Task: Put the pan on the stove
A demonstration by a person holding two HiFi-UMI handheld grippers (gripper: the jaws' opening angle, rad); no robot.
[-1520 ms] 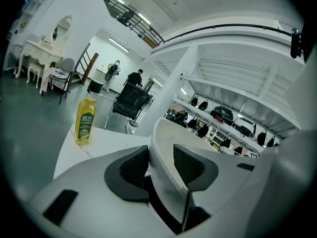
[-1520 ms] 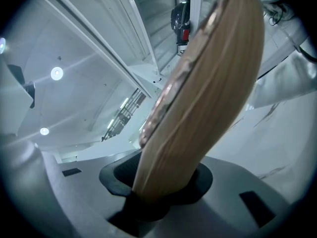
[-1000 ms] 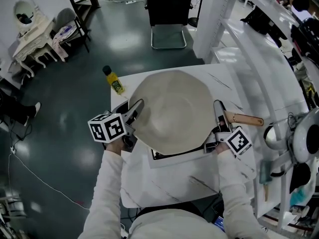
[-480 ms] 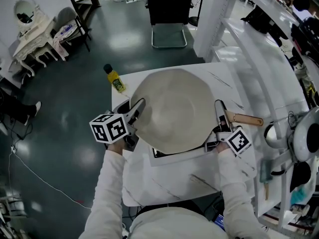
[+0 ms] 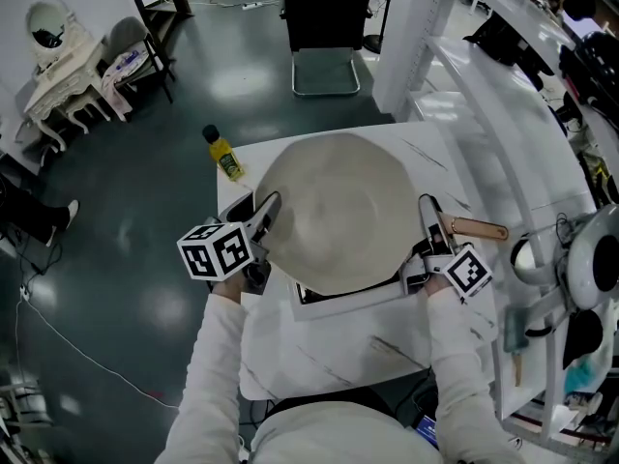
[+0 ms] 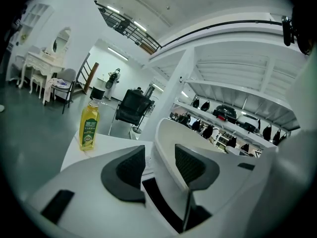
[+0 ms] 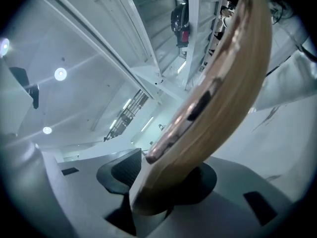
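1. ok so the pan, a big cream-coloured thing, sits on the stove in the middle of the head view. It covers nearly all of it, only a dark strip peeks out along the pan's lower edge
2. the left gripper comes in from the lower left, pointed up and right at the pan's left rim. In its own view the rim stands between the jaws, which are opening. There's a gap between the left pad and the rim, so no squeeze
3. the right gripper is at the pan's right side, pointing toward the top of the frame, right where the wooden handle sticks out to the right. In the right gripper view the handle runs between the jaws, which are opening, and the left pad is clear of the wood
4. both forearms in white sleeves reach up from the bottom of the frame, splayed to either side of the pan
5. a yellow bottle stands on the table corner, upper left of the pan, apart from it
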